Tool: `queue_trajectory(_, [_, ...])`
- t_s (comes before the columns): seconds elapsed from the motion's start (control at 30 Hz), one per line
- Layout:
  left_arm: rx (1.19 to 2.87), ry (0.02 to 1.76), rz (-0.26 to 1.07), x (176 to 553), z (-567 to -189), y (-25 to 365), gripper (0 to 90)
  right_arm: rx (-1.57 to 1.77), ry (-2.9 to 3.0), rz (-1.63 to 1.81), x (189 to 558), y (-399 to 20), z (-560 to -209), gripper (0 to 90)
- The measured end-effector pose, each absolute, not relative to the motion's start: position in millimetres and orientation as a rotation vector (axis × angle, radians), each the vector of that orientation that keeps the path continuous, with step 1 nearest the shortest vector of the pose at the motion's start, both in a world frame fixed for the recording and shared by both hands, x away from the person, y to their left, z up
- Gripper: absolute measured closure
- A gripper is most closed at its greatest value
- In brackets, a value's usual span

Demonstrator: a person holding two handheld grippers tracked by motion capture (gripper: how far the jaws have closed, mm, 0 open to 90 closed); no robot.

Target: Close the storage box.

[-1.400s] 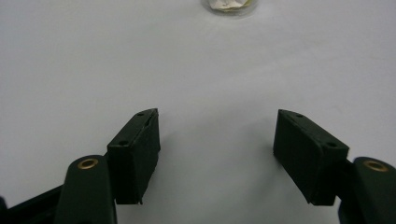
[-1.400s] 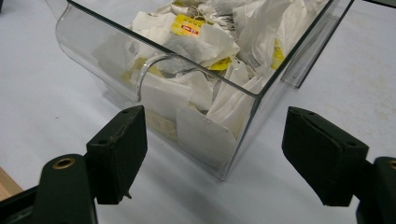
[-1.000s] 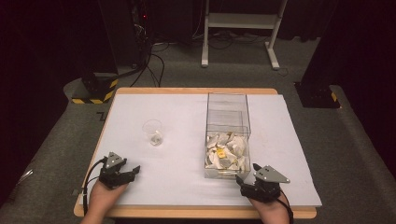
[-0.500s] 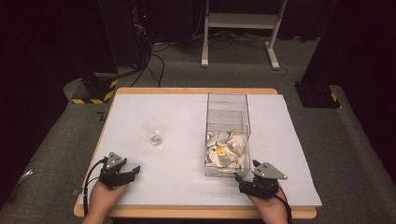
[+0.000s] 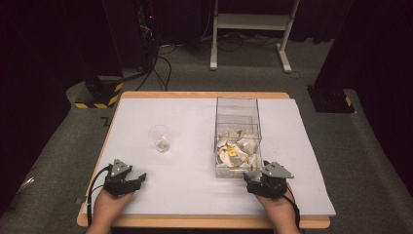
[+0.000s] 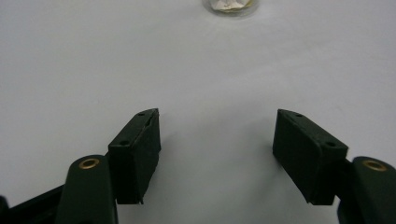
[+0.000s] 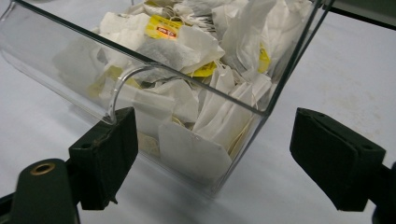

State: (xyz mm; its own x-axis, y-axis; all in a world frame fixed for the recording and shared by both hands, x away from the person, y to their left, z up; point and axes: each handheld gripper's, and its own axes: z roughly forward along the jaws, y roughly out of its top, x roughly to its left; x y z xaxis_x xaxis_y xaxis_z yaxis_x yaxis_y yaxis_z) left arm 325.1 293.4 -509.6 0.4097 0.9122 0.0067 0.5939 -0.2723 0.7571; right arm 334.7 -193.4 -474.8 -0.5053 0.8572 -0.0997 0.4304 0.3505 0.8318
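A clear plastic box (image 5: 237,109) stands right of the table's middle, its near half heaped with white tea bags (image 5: 235,148). A small clear cup (image 5: 159,138) with a tea bag in it stands to the left; its base shows at the top of the left gripper view (image 6: 229,5). My left gripper (image 5: 140,178) rests open on the white sheet, nothing between its jaws (image 6: 217,119). My right gripper (image 5: 249,178) sits at the box's near end. Its jaws have just been opening, and the box's corner (image 7: 219,184) lies between them untouched.
A white sheet (image 5: 190,170) covers the wooden table (image 5: 195,222). Dark floor, cables and a white metal stand (image 5: 248,22) lie beyond the far edge. Black blocks with yellow stripes (image 5: 97,95) sit off the left corner.
My right gripper has edged forward toward the box's near end and its jaws stand a little wider. The left gripper has kept still.
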Motion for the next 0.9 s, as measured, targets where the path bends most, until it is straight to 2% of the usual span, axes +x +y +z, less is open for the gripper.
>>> queue_trajectory(0.9, [1.979, 1.28, 0.594, 325.0, -509.6, 293.3, 32.5, 1.194, 2.006, 1.03, 378.3, -192.0, -479.8, 14.2])
